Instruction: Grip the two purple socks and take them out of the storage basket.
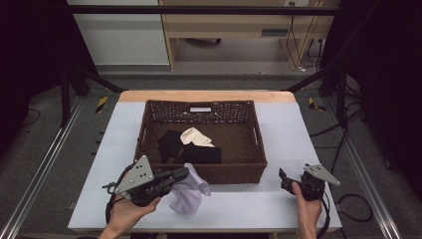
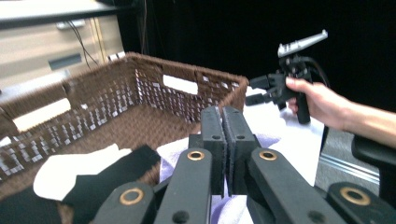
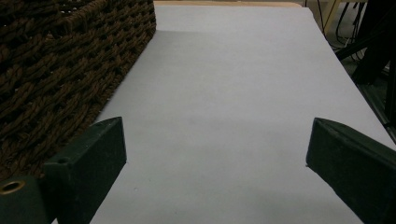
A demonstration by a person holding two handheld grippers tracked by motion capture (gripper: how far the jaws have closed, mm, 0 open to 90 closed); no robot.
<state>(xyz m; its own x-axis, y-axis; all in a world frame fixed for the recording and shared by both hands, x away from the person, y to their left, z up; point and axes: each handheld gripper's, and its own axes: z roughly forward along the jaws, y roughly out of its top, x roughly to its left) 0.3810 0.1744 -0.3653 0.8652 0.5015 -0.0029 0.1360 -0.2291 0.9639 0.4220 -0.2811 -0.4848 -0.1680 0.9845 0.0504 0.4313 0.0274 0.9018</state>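
- Wicker basket (image 1: 149,130) sits mid-table (image 1: 249,204), black and cream cloths (image 1: 191,144) inside; left gripper (image 1: 181,174) holds a lilac cloth (image 1: 188,195) before its front wall.
- Left gripper view: fingers (image 2: 215,140) pressed together on the lilac cloth; right gripper (image 2: 256,91) beyond.
- Right gripper view: fingers (image 3: 93,158) wide apart over bare table, beside the basket.

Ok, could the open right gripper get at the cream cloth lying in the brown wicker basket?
Probably yes: the right gripper is open and empty, and the cream cloth lies uncovered in the open-topped brown wicker basket; only the basket's near wall needs clearing.
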